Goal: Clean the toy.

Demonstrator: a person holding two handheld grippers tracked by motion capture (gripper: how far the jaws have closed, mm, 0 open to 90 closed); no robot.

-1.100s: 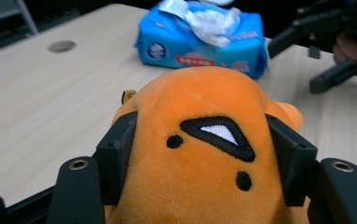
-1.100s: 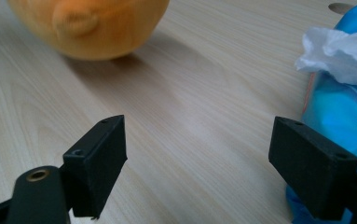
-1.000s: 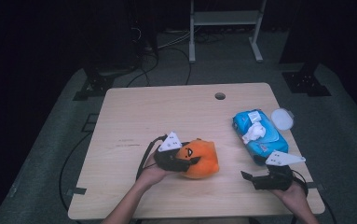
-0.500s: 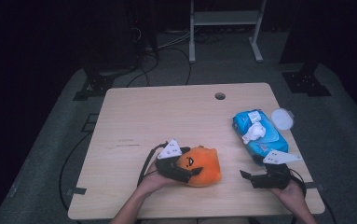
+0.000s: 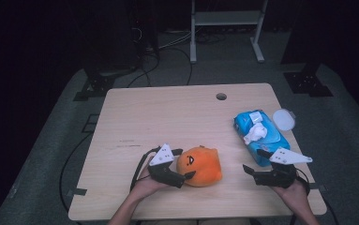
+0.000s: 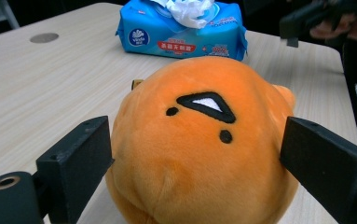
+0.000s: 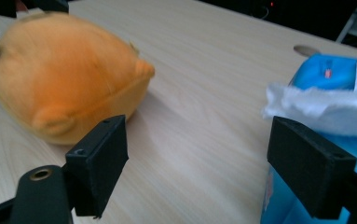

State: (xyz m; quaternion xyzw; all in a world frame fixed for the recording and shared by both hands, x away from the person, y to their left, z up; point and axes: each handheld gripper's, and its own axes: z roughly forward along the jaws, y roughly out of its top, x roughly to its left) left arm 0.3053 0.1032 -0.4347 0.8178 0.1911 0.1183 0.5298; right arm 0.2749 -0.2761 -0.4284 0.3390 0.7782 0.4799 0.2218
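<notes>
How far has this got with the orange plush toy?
The orange plush toy already rests on the table. The left hand-held gripper has just been opening, jaws beside the toy, apparently not pressing. The right hand-held gripper waits open near the wipes pack. What's left is unclear.

plush toy [image 6: 199,144]: underside cut off by bottom edge | wipes pack [image 7: 327,93]: cut off at right edge

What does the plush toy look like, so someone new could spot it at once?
Look at the near edge of the wooden table, a little left of centre. The plush toy lies there between the open jaws of the left gripper, which have just been opening. It is round, fuzzy and orange with a small black stitched face, unlike the flat blue pack of wipes to its right.
</notes>
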